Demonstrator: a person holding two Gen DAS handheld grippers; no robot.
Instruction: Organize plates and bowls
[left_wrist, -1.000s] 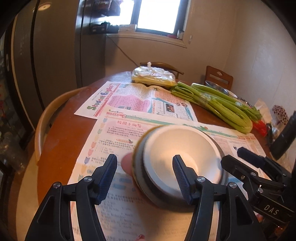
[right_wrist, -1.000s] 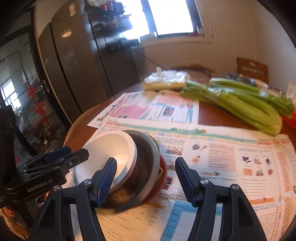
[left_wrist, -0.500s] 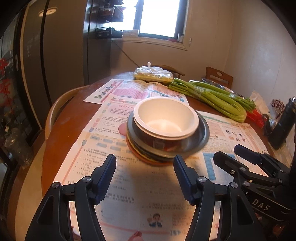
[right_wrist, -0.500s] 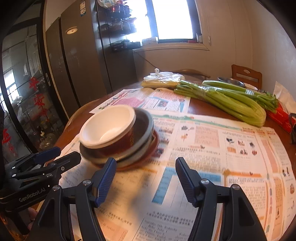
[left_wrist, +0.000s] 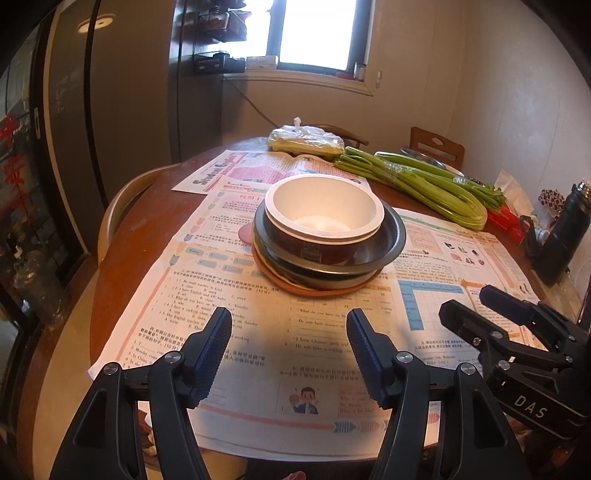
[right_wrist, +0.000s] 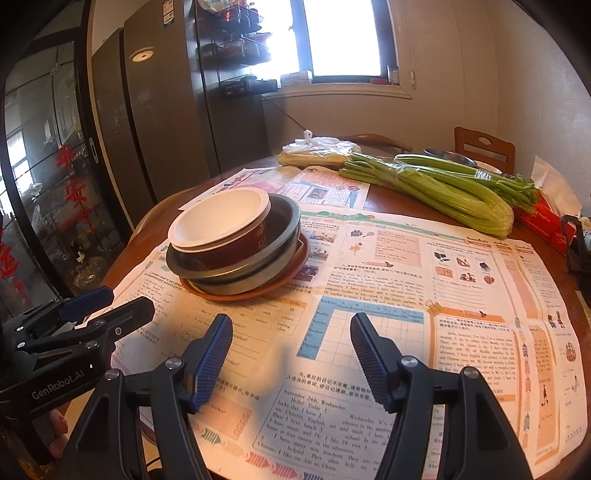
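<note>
A stack of dishes stands on the newspaper-covered round table (left_wrist: 140, 236): a white-lined dark red bowl (left_wrist: 325, 218) sits in grey metal bowls (left_wrist: 391, 236), which rest on an orange-brown plate (left_wrist: 314, 290). In the right wrist view the same red bowl (right_wrist: 221, 225), metal bowls (right_wrist: 240, 273) and plate (right_wrist: 266, 291) appear at left centre. My left gripper (left_wrist: 288, 332) hovers open over the newspaper, short of the stack, with nothing between its fingers. My right gripper (right_wrist: 291, 336) is also open and empty, to the right of the stack. Each gripper shows at the other view's edge.
Bundles of green celery (left_wrist: 417, 181) lie across the far right of the table, with a plastic bag of food (left_wrist: 306, 140) behind. A dark bottle (left_wrist: 565, 236) stands at the right edge. Wooden chairs (left_wrist: 437, 146) ring the table. Tall dark cabinets (right_wrist: 155, 110) stand at left.
Both grippers have pulled back from the stack, which a second ago lay between their fingers and now rests free on the newspaper farther ahead.
</note>
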